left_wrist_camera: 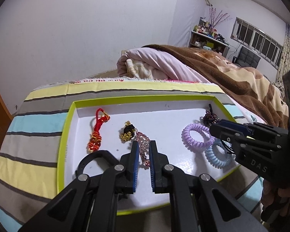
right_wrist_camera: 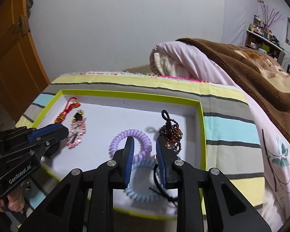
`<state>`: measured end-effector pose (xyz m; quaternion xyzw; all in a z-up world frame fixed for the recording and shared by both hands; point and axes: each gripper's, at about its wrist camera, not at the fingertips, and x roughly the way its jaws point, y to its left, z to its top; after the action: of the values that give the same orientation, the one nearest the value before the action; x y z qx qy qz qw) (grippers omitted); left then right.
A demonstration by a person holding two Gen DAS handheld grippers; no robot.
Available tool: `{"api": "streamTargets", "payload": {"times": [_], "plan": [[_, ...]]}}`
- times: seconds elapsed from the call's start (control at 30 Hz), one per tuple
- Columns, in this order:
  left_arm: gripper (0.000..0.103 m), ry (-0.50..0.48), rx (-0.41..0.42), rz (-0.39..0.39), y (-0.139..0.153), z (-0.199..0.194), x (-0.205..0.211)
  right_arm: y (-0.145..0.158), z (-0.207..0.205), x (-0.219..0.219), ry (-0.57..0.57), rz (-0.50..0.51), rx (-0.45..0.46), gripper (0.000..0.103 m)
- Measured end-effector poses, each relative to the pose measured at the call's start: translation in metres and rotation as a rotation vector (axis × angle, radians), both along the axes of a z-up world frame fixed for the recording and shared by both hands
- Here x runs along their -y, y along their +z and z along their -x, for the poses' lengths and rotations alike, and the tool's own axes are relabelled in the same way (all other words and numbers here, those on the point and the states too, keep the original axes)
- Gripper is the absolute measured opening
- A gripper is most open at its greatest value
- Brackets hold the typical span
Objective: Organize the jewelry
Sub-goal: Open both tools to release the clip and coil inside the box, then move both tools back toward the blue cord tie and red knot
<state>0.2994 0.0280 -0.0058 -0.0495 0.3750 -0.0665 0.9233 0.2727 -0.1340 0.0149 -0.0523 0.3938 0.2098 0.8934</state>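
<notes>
A shallow white tray with a lime-green rim is laid on a striped cloth, and all the jewelry is found inside this tray. Near the tray's far left corner a red knotted charm is seen, and beside it, toward the middle of the tray, a black and gold ornament. A pink beaded bracelet lies just past this ornament, and it is passed between the two blue pads of the left gripper; the jaws are nearly closed, but it cannot be told whether the pads press on it. At the tray's right side a purple coil band overlaps a blue coil band. The right gripper is held open above them, nothing clamped. A dark beaded bracelet lies nearer the tray's far right corner.
</notes>
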Motion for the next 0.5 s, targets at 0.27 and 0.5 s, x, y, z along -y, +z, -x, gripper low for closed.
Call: {"api": "streamTargets", "payload": {"times": [0.27, 0.5], "plan": [[0.014, 0.019, 0.057, -0.008, 0.023, 0.039, -0.002, 0.024, 0.05, 0.012, 0.025, -0.041, 0.05, 0.025], [0.014, 0.038, 0.098, -0.01, 0.04, 0.089, 0.0, 0.041, 0.106, 0.025, 0.038, -0.086, 0.089, 0.025]]}}
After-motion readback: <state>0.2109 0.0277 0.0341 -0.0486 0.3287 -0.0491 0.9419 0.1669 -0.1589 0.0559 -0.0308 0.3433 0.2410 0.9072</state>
